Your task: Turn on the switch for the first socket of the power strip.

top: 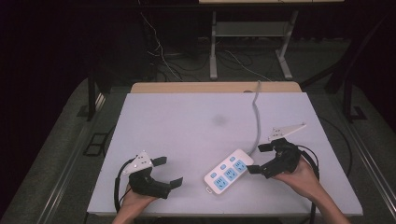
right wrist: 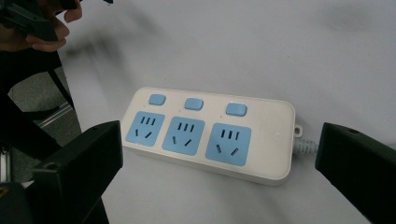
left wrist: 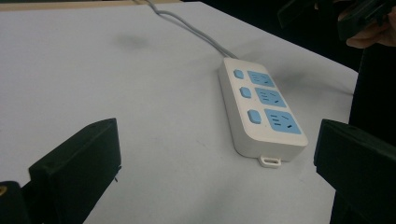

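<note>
The right gripper (top: 257, 158), fingers spread wide and holding nothing, lines up on a white power strip (top: 228, 171) (cord trailing back) lying flat on the counter (top: 187, 121); the left gripper (top: 169, 171) waits open, also empty.

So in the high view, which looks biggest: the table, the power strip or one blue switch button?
1. table
2. power strip
3. blue switch button, just a tiny dot on the strip.

- High view: we look forward and down from above on the whole counter (top: 187, 116).
- Both gripper views: we sit low and close; they share the power strip (left wrist: 264, 109).
</note>
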{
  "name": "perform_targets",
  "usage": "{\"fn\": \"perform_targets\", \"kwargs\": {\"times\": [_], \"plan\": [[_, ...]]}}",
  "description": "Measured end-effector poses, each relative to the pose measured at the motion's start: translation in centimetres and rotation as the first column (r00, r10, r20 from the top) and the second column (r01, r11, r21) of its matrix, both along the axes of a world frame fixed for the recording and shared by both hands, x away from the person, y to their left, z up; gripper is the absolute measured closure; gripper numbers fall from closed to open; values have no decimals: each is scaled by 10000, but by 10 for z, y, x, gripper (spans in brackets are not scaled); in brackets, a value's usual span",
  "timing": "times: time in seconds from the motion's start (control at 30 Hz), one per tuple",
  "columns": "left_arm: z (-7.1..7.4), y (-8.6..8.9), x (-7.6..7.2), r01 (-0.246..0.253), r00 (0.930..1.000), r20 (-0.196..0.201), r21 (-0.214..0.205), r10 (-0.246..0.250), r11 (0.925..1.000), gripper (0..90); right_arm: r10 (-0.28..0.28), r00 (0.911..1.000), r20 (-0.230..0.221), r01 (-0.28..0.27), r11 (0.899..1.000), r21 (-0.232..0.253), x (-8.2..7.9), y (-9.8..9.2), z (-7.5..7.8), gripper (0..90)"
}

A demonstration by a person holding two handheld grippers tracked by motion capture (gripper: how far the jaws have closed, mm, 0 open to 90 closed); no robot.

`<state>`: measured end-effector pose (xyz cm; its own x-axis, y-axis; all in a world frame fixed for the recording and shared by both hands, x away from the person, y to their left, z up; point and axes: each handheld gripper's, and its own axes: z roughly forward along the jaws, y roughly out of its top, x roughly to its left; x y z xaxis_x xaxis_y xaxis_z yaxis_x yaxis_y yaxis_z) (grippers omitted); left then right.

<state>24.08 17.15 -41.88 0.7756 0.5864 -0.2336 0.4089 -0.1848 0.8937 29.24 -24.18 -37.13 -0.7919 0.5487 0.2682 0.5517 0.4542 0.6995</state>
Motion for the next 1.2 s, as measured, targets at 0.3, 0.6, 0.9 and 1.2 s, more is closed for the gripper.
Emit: {"fn": "perform_targets", "kwargs": {"times": [0.3,0.6,0.9,1.2], "plan": [[0,0,0,18,10000,-18,-6,-18,10000,0,218,9996,-192,-222,9995,-230,8,9,0,4],[0,0,0,4,10000,-11,-11,-4,10000,0,574,9981,-240,-587,9968,-537,18,25,5,4],[0,0,0,8,10000,-8,-3,-8,10000,0,665,9970,-391,-692,9951,-706,27,33,5,4],[0,0,0,-25,10000,42,19,25,10000,0,696,9965,-463,-728,9948,-711,35,36,3,107]]}}
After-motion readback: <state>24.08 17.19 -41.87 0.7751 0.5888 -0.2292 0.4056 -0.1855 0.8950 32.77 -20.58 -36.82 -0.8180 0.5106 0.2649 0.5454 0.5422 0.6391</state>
